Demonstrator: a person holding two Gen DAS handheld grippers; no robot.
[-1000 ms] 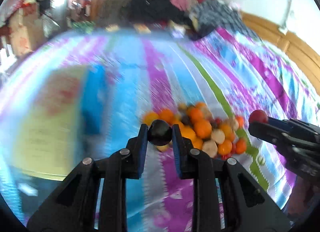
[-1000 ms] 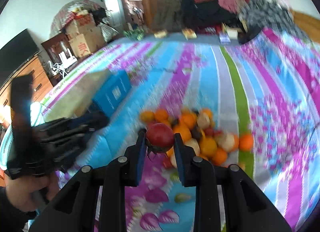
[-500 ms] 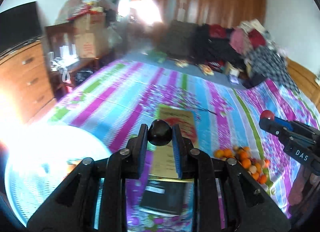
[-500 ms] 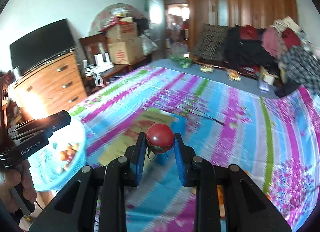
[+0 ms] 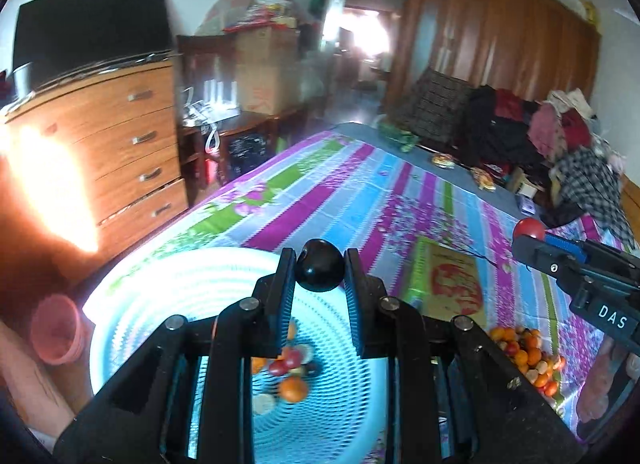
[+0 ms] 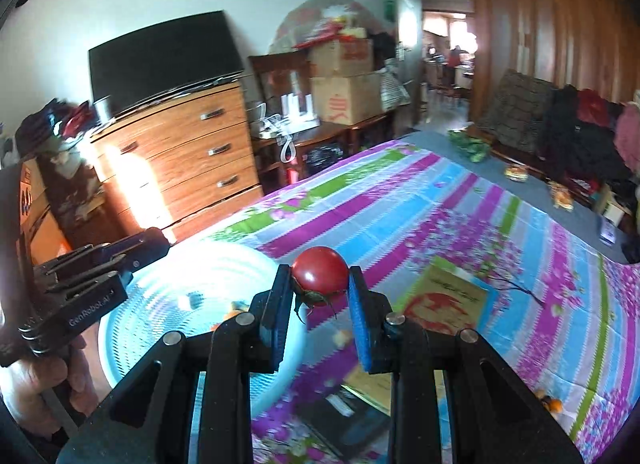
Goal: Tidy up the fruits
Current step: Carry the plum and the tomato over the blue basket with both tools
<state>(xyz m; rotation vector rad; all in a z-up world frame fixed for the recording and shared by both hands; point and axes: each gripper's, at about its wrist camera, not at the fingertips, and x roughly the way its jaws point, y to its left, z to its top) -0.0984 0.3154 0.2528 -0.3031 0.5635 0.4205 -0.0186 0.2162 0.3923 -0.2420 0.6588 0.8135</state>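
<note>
Daylight floods in through the doorway at the far end of the room, blown out to white in the left wrist view; a hard sun patch glares on the dresser and burns out its drawer fronts; the pale blue basket near the bed's edge is overexposed on its rim; fisheye bending curves walls and wardrobe toward black corners; slight motion blur softens the background, while the fingers stay sharp.
</note>
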